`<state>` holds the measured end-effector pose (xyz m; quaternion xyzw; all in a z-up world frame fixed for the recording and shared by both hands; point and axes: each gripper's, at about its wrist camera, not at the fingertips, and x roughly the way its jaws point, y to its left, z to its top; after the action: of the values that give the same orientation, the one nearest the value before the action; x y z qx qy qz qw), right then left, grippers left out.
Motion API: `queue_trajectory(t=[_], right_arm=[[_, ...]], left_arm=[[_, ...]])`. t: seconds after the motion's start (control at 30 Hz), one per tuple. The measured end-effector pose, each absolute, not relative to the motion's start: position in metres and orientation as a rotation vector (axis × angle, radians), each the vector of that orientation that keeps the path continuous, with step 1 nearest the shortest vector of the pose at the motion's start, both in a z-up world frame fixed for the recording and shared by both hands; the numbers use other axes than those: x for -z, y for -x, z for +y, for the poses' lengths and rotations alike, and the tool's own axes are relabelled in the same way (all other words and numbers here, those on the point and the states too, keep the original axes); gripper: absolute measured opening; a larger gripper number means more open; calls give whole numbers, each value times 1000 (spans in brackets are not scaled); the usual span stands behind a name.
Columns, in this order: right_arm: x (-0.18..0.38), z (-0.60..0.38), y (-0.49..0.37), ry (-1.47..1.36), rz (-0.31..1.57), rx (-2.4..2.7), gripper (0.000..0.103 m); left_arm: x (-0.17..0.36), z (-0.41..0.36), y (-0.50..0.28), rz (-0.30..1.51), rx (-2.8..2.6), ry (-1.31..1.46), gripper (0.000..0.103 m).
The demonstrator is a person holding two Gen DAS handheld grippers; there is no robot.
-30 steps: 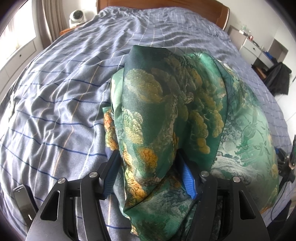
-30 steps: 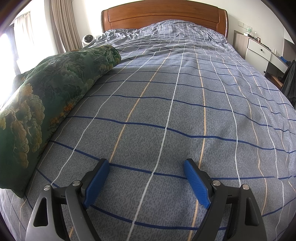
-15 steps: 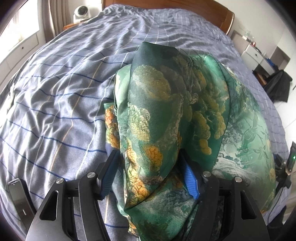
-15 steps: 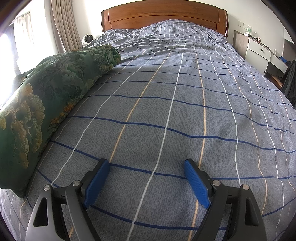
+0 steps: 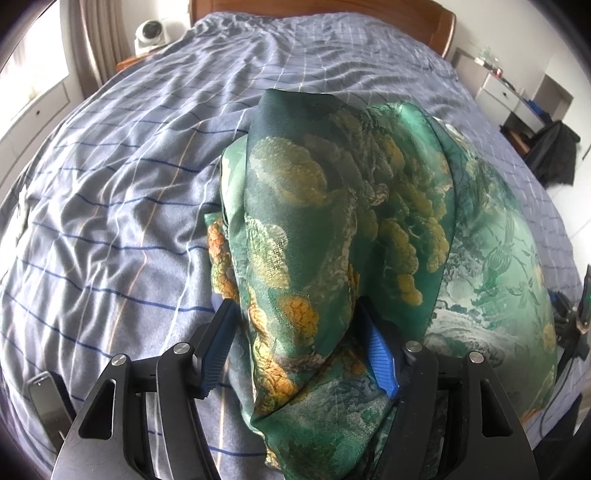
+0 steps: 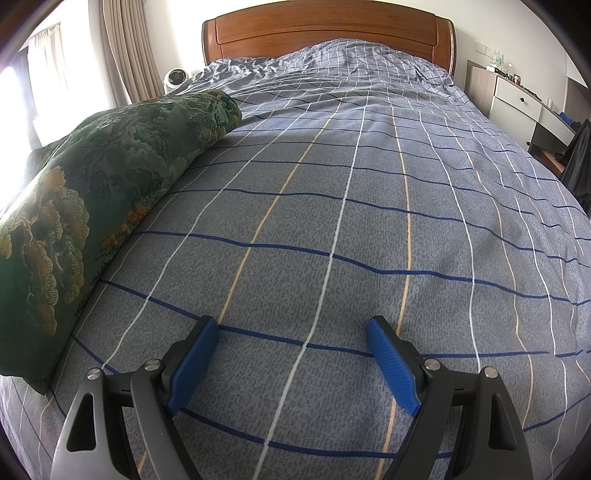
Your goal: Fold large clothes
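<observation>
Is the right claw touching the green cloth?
Apart. The right wrist view shows the right claw open over bare bedcover, with the green cloth lying far to its left.

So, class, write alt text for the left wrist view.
A bunched green and gold patterned cloth lies on a blue checked bedspread, one fold running between the blue pads of the left claw. A wooden headboard sits beyond.

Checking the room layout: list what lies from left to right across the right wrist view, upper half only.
Curtain → small white fan → wooden headboard → white drawer cabinet → dark garment hanging at the right edge. The green patterned garment lies lower on the left, on the checked bedcover.
</observation>
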<state>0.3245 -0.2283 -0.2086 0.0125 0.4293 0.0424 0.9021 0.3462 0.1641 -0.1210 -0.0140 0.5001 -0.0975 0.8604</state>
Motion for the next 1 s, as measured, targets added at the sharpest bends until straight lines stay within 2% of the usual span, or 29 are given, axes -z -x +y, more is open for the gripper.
queue_trajectory(t=[0.13,0.37,0.47,0.53,0.63,0.7,0.77,0.9,1.0], right_arm=[[208,-228,-324,-26,888,-88,85],[209,-229,-326,-33,879,-85,86],[209,-227,-329,-24,887,-94,90],[208,-230,-335,-60,922,-140,102],[200,-229,-346,-41,1051,-255,103],[188,-237,-351,-211,1121,-327,103],[170,-245,-348,-439,1111,-420,103],[148,-228,-345,-591,1079,-518,103],[143,-210,-347,-642,1048,-578,103]], left_arm=[[127,174,-351,1060,220,85,76],[134,188,-353,1089,235,192,80],[136,190,-355,1100,247,204,83],[137,194,-357,1112,261,227,84],[138,205,-360,1143,289,304,85],[135,212,-359,1153,317,354,85],[130,218,-356,1149,352,378,85],[129,225,-350,1154,385,409,86],[135,230,-344,1166,391,446,91]])
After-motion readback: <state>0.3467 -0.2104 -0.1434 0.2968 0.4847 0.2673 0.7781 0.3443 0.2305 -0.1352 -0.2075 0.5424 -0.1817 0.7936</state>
